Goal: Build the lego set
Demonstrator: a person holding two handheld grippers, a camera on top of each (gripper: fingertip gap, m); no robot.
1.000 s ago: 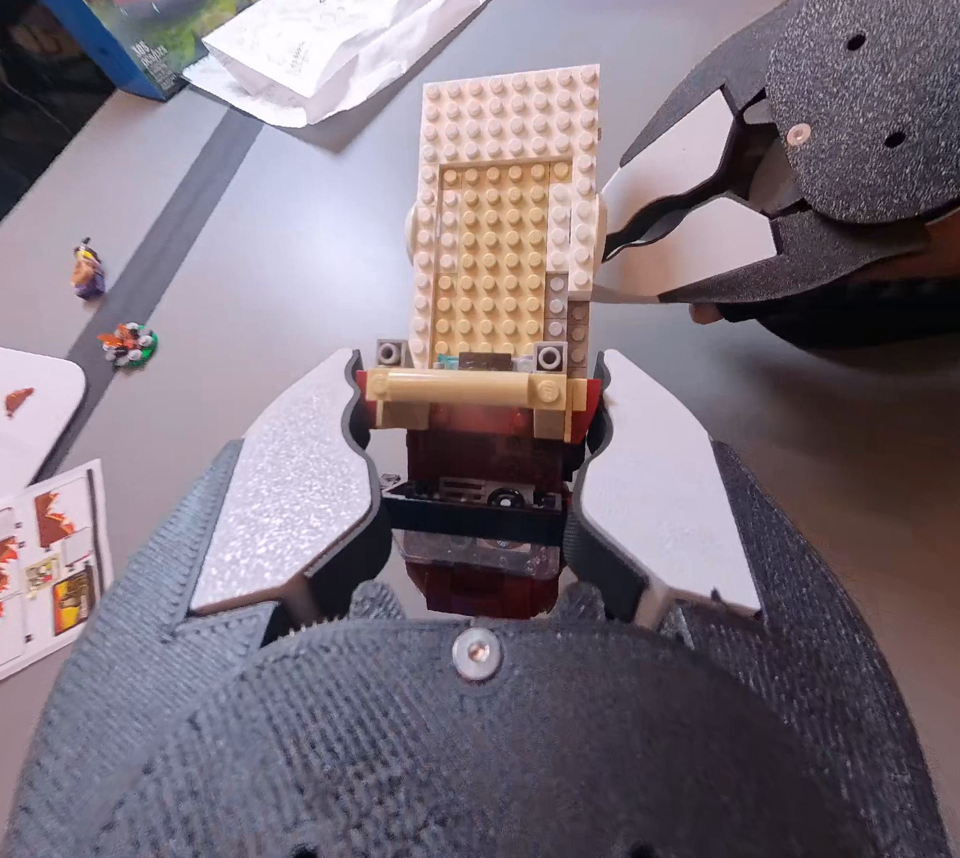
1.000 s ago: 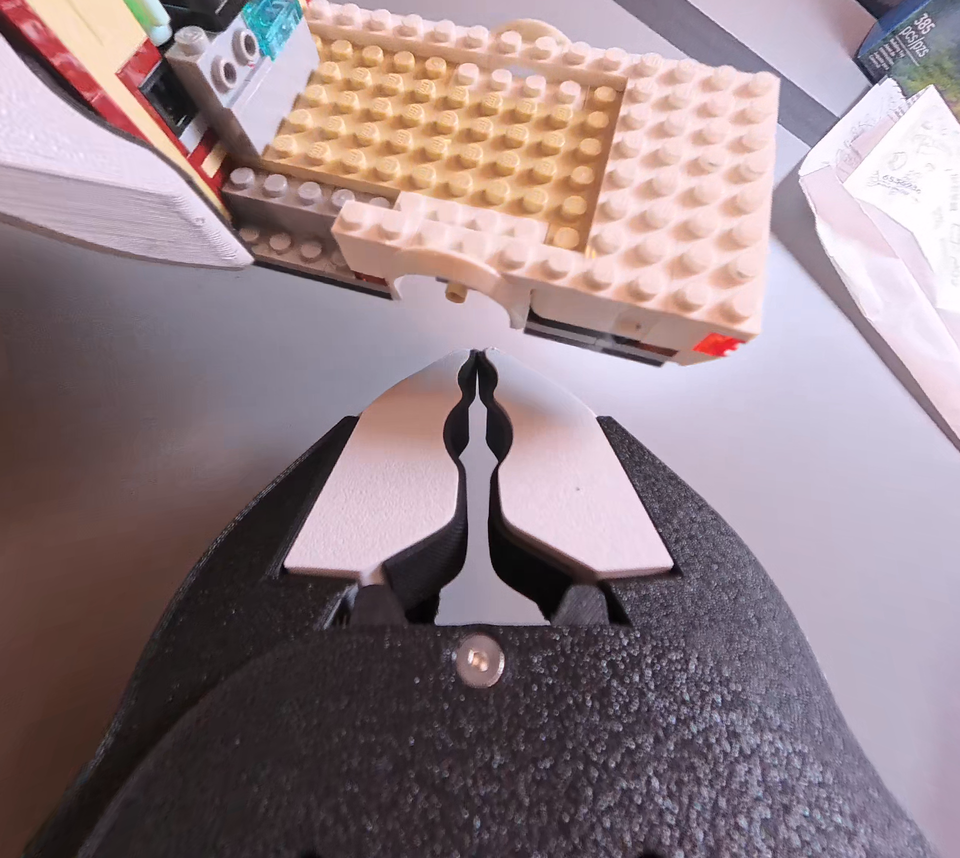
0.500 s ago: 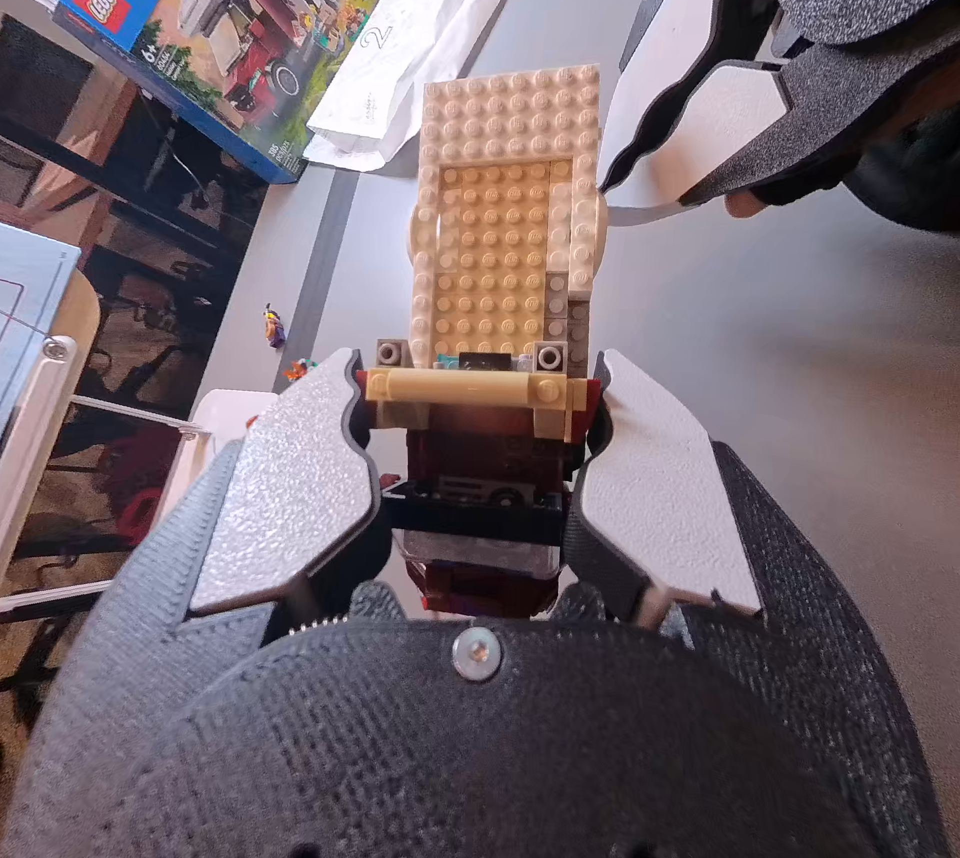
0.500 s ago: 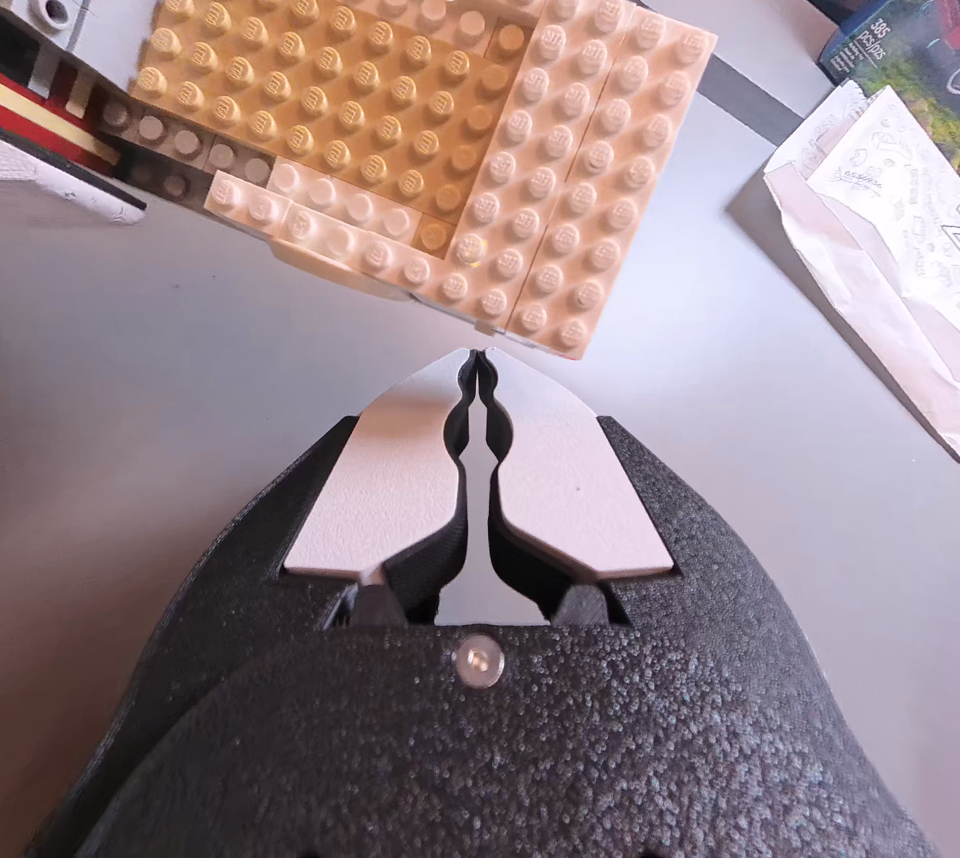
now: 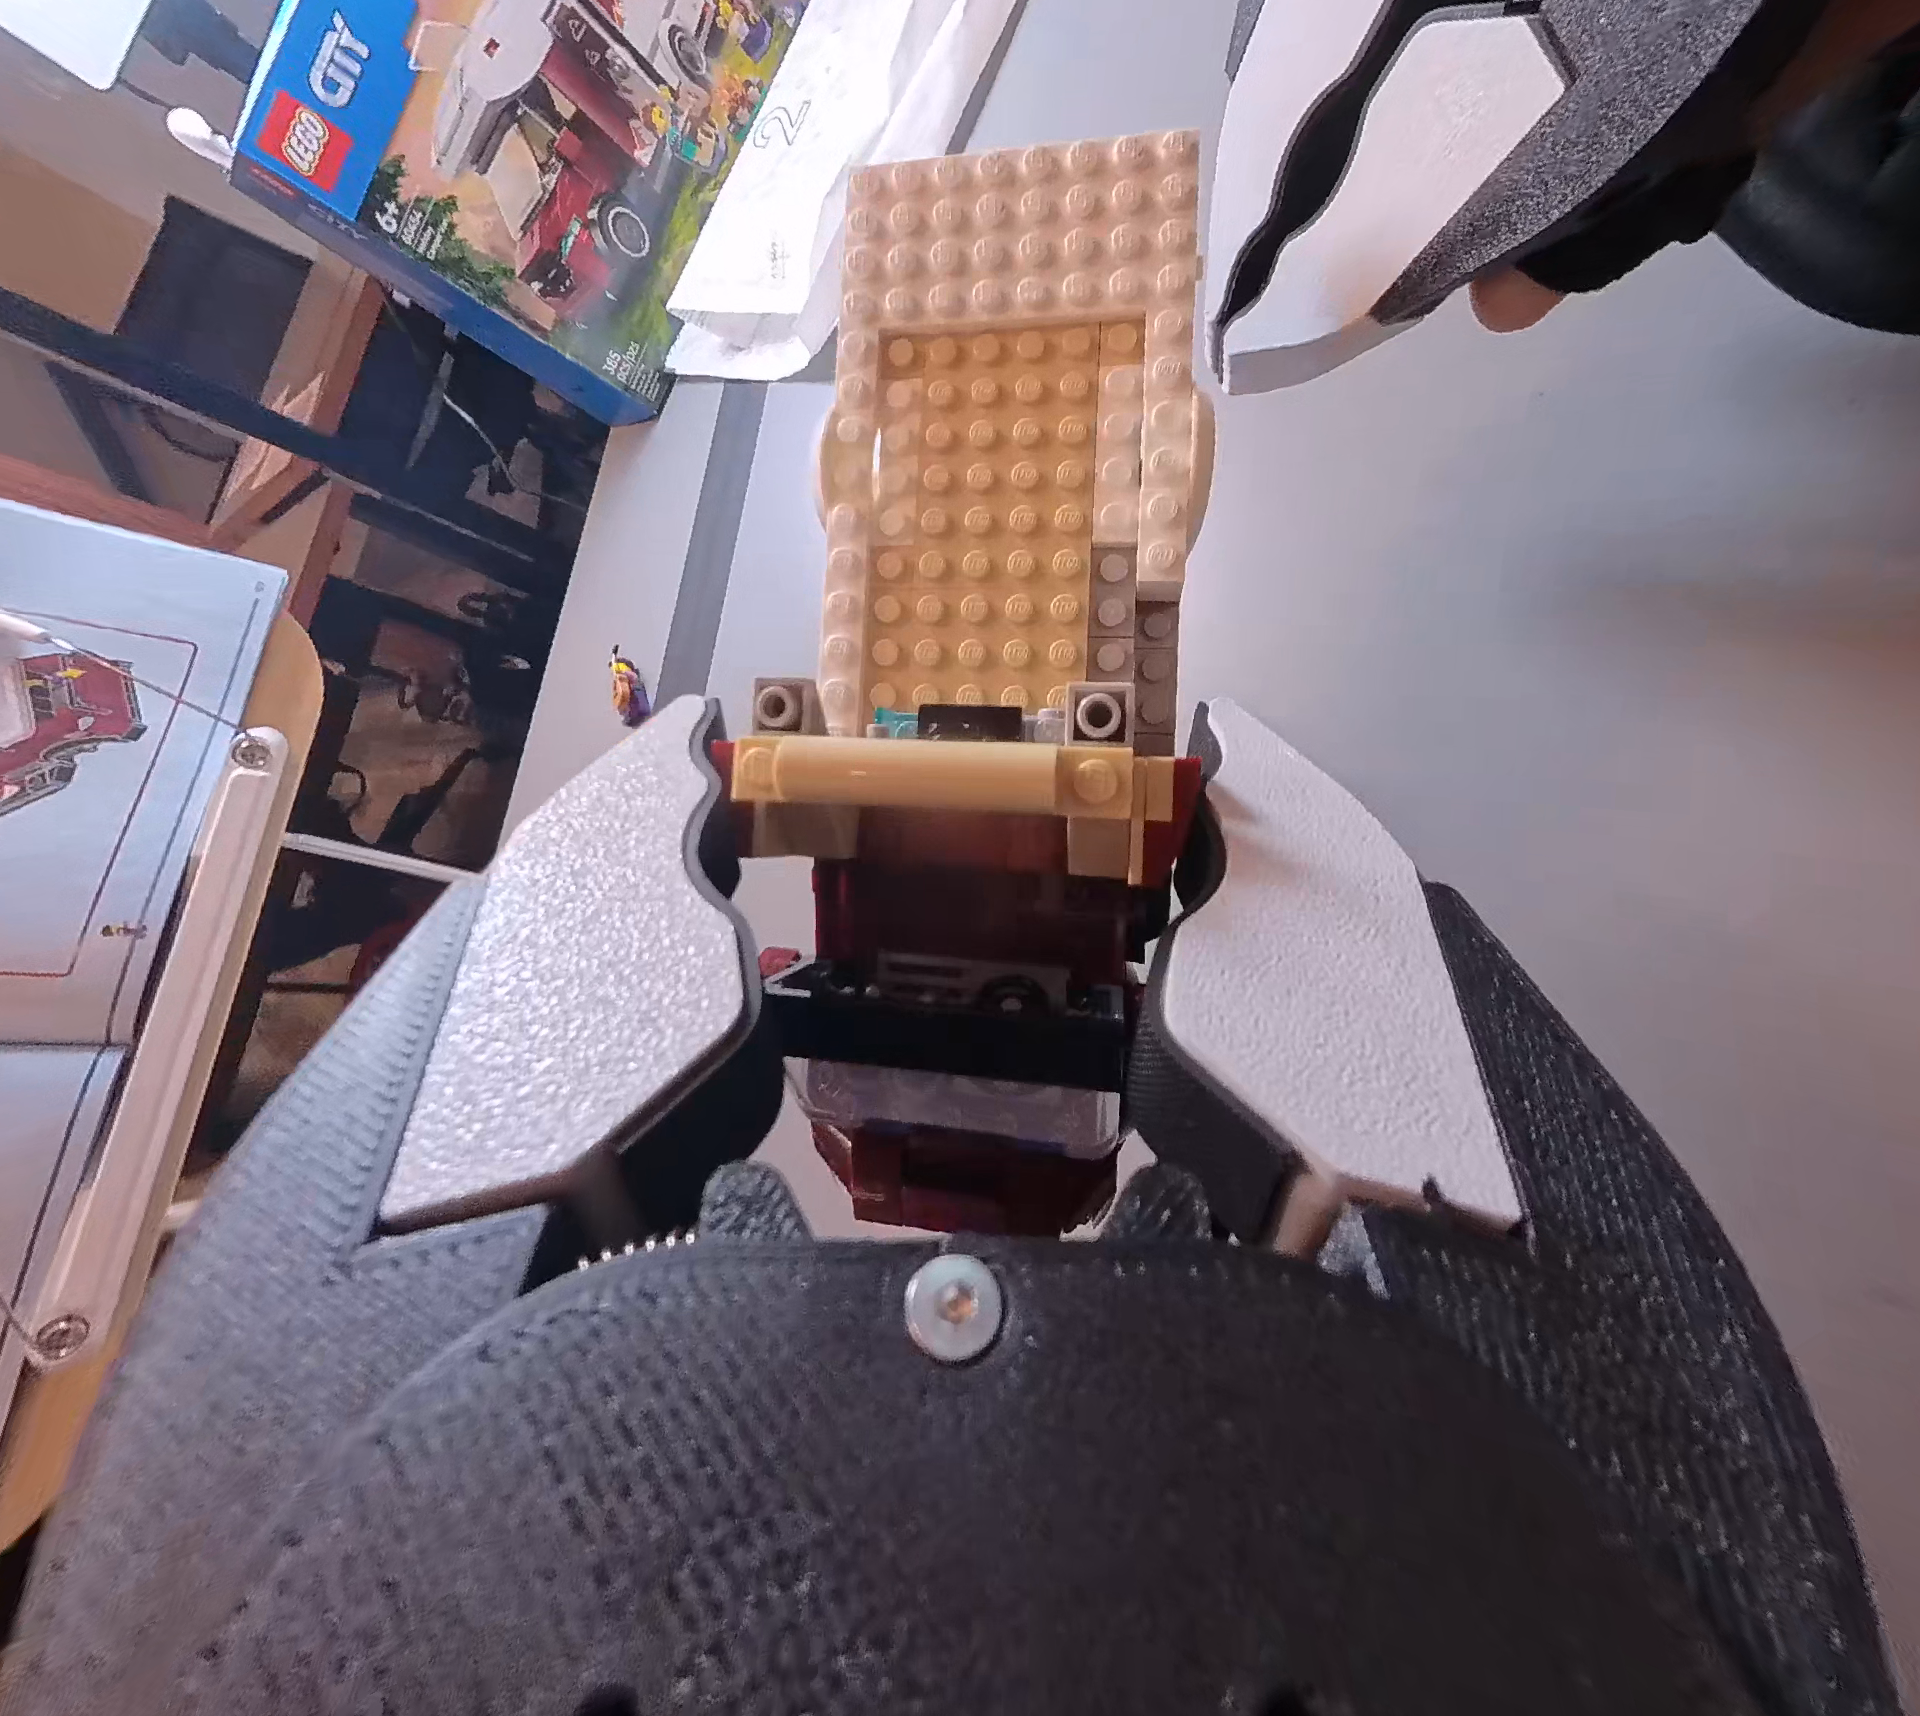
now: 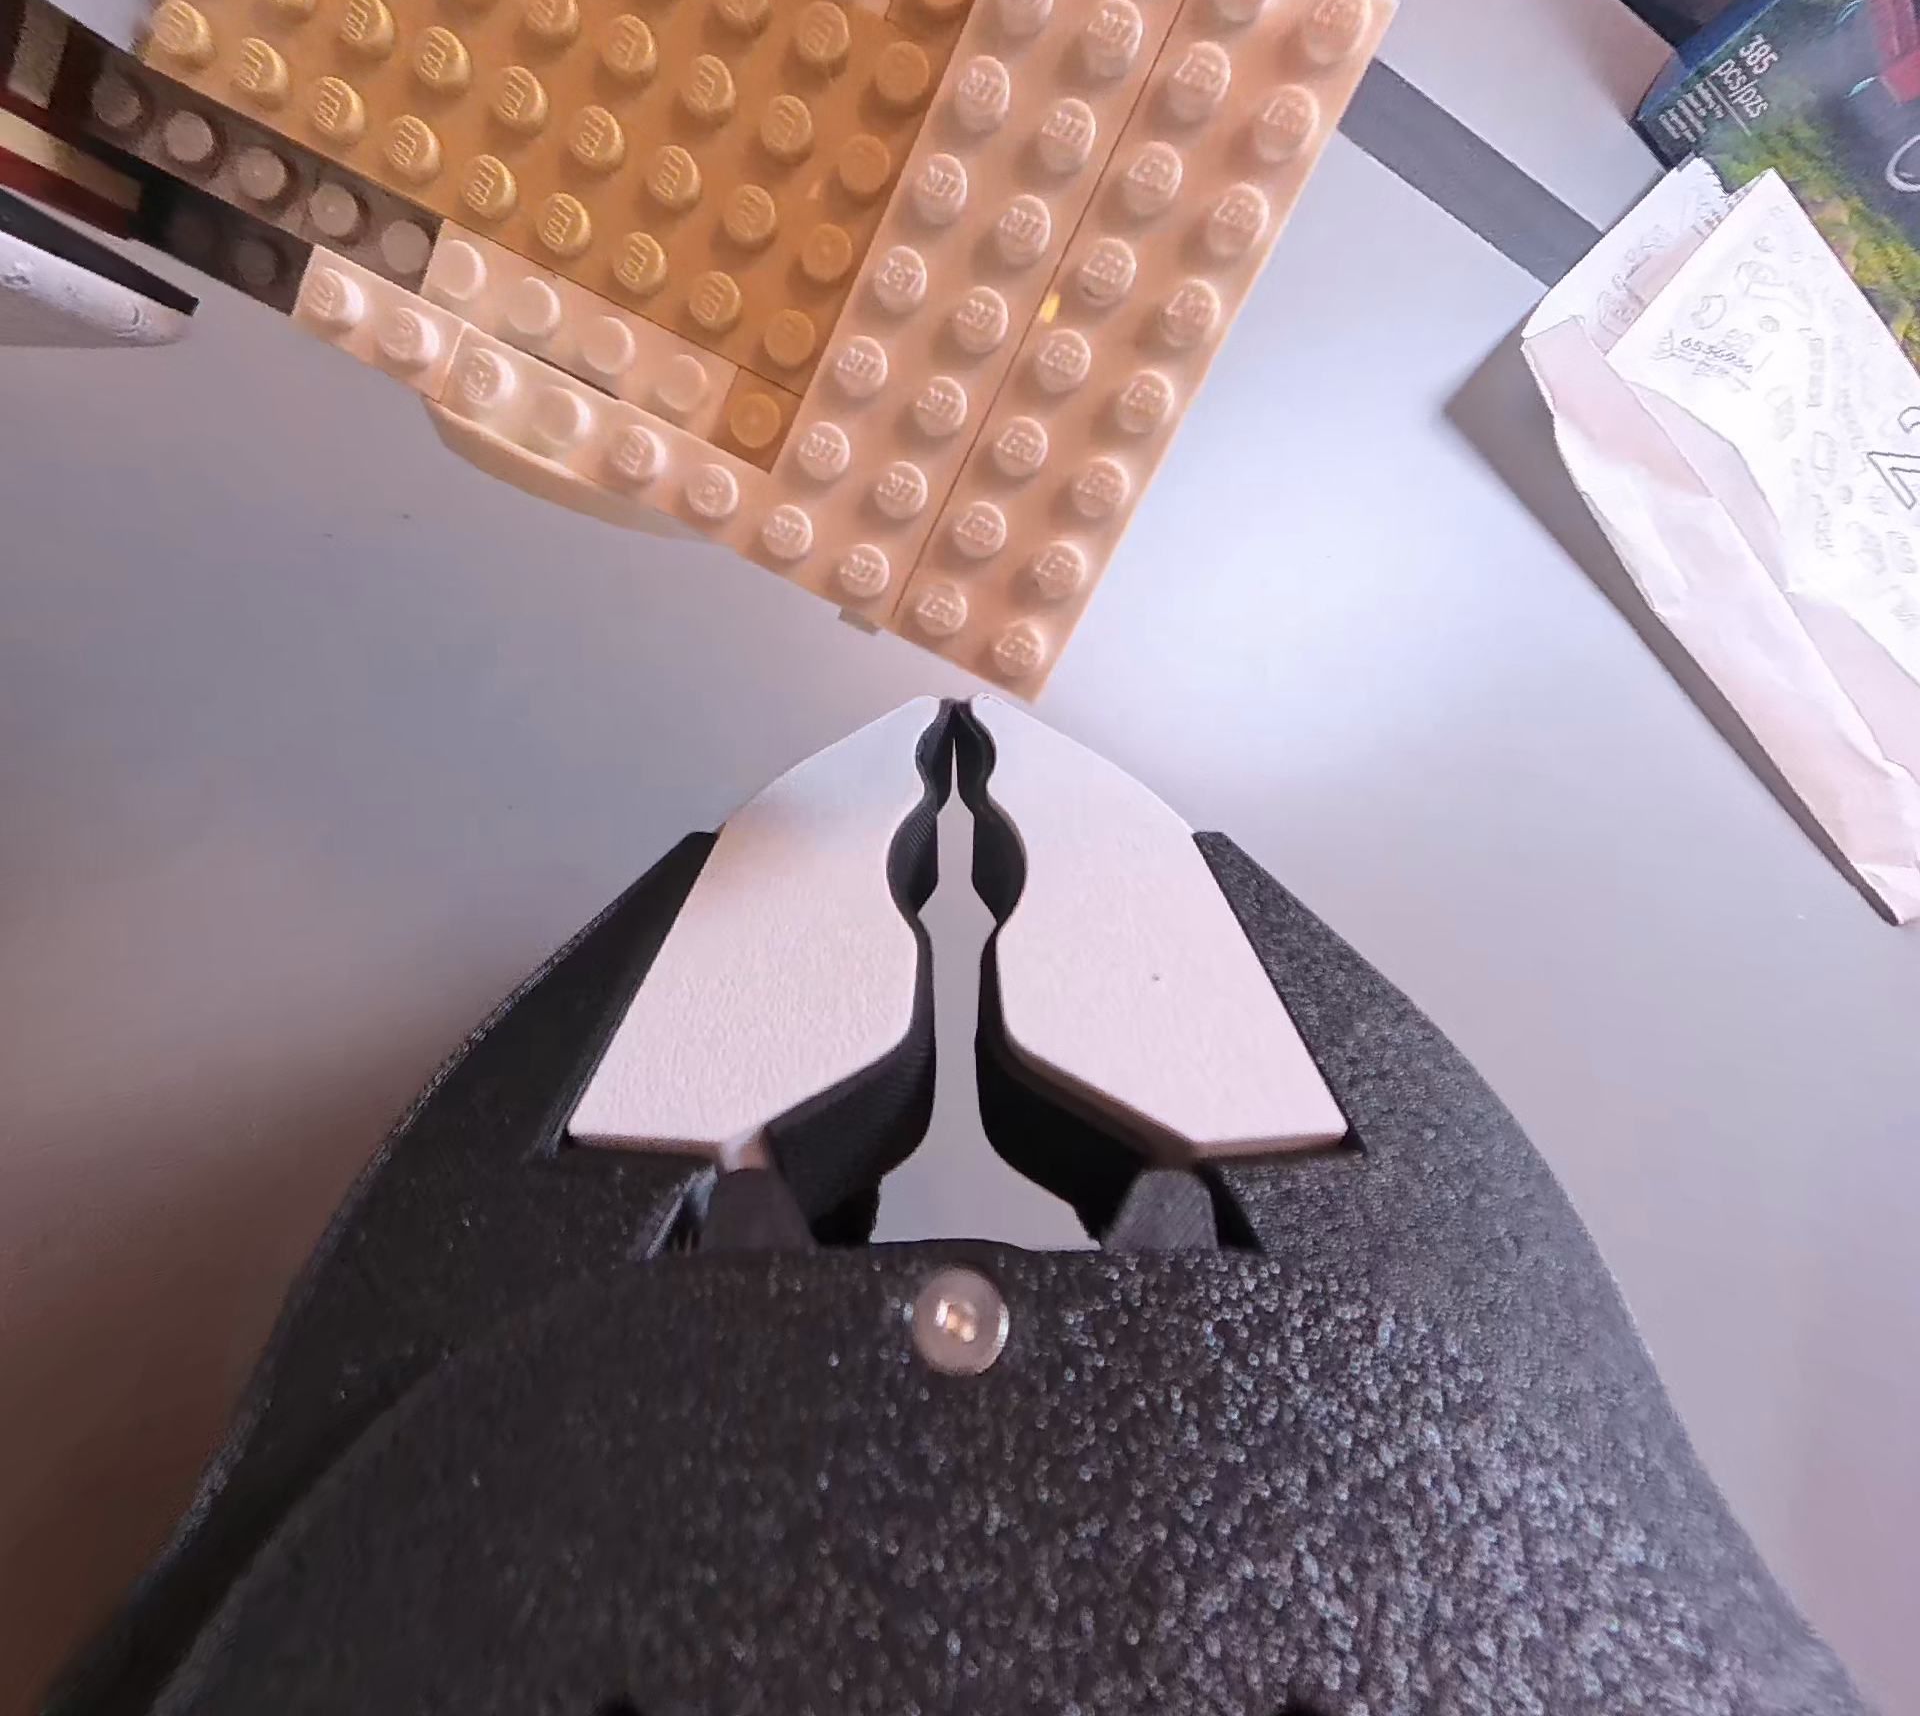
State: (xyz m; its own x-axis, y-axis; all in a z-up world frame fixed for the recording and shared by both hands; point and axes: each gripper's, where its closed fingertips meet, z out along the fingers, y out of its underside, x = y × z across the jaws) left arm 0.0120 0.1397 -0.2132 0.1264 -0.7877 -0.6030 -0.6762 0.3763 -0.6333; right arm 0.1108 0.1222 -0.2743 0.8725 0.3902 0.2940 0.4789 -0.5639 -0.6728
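Left gripper (image 5: 954, 819): clamped on the dark red front end of the model (image 5: 1013, 471), one finger each side; the model is held up off the table (image 5: 1507, 627).
Model: tan studded bed runs far from the grip, paler plates round its rim, grey bricks at near right (a few studs only).
Right gripper (image 6: 958, 708): fingertips pressed together, nothing between them; tip just beside the model's far right corner, contact cannot be told.
Right gripper, left wrist view (image 5: 1236, 316): at far right, just beside the bed's right edge.
Box (image 5: 499, 108): blue, far left, overhanging the table edge.
Bag (image 5: 862, 118): white paper, crumpled, just right of the box, far of the model.
Minifigure (image 5: 629, 690): small, purple, on the table left of the model.
Booklet (image 5: 104, 783): left edge, on a separate surface.
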